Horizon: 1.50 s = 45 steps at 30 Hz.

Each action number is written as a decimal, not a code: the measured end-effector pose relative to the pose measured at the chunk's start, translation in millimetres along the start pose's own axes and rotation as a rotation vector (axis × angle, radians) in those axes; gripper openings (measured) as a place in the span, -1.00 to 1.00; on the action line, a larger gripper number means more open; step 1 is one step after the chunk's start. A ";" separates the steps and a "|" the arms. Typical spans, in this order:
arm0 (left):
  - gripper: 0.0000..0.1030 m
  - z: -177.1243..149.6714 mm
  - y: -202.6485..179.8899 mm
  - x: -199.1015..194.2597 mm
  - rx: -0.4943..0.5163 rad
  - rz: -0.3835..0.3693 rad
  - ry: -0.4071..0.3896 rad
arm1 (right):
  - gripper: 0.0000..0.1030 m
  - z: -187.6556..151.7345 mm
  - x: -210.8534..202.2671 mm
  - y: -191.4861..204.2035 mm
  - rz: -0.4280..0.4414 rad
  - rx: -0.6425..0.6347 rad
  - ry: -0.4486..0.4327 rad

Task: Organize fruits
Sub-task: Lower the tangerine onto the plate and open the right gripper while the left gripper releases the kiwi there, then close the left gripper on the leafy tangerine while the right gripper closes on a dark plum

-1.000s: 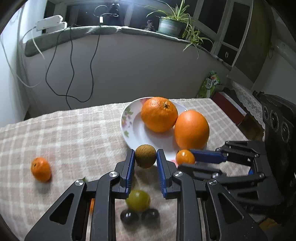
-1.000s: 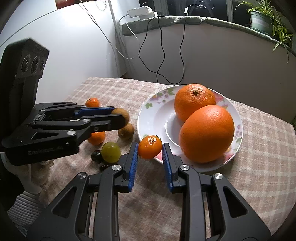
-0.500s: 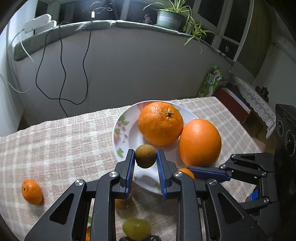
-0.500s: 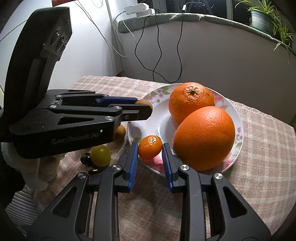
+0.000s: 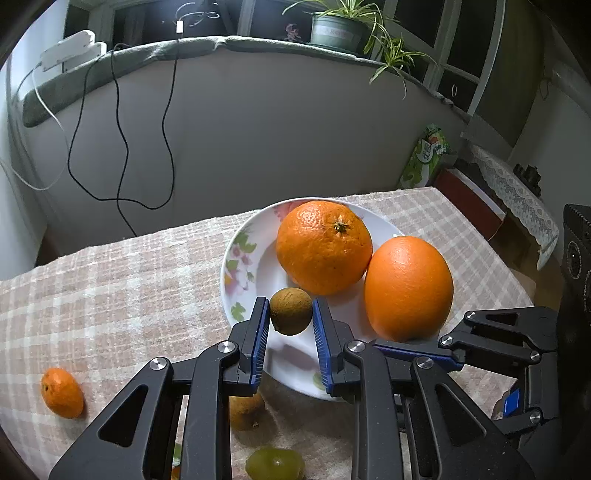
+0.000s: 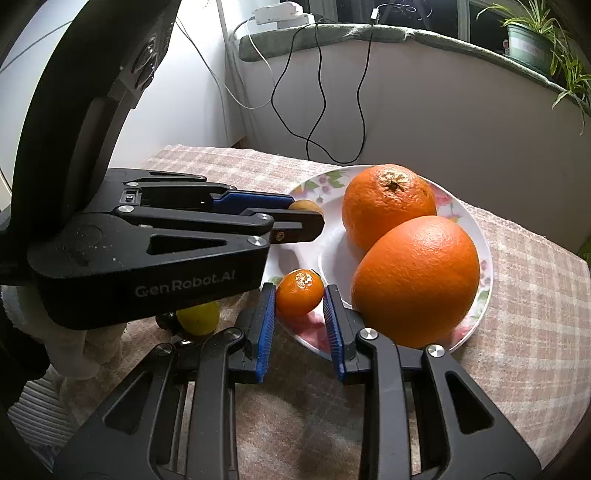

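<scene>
1. Both sets of jaws are clamped tight on fruit, each pair gripping a small piece over the plate.
2. Left gripper [image 5: 290, 314] has its blue pads pressed on either side of a small brown fruit [image 5: 290, 311], held in the air above the near-left part of the floral plate [image 5: 236, 266].
3. Right gripper [image 6: 300, 300] pinches a small mandarin [image 6: 300, 292], stem scar facing up, right at the plate's near rim [image 6: 480, 295].
4. On the plate, two big fruits sit touching: a round orange [image 5: 324, 246] with its stem showing, and a smooth oval orange [image 5: 408, 287] to its right and nearer the cameras.
5. Down on the checked tablecloth [image 5: 110, 288], another small mandarin [image 5: 61, 392] lies well apart to the left.
6. Just under the left gripper's fingers, a second brownish fruit [image 5: 245, 411] rests on the cloth beside the plate, with a green grape [image 5: 275, 461] nearer still.
7. From the right wrist view, the left gripper's body [image 6: 147, 258] crosses in from the left, its tips reaching over the plate, the brown fruit peeking out past them.
8. Behind the table: a grey wall with dangling black cables [image 5: 122, 147], and a potted plant [image 5: 338, 31] up on the ledge.
</scene>
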<state>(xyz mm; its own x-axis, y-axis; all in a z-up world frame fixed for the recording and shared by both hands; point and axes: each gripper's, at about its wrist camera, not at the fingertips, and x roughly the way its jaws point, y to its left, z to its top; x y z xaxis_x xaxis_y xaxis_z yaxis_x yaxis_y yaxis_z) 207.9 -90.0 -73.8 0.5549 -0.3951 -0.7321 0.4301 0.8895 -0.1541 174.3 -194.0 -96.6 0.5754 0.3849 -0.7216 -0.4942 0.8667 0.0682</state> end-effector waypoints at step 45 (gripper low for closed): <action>-0.45 -71.6 72.0 -90.2 -0.156 0.065 -0.036 | -0.11 -25.5 -26.6 32.1 0.112 -0.013 0.011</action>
<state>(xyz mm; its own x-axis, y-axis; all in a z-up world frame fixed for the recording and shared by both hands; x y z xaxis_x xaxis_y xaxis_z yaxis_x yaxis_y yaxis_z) 137.8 26.1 -66.4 0.6047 -0.3408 -0.7198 0.2782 0.9373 -0.2100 126.5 -184.5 -92.7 0.5085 0.4756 -0.7178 -0.5636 0.8141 0.1401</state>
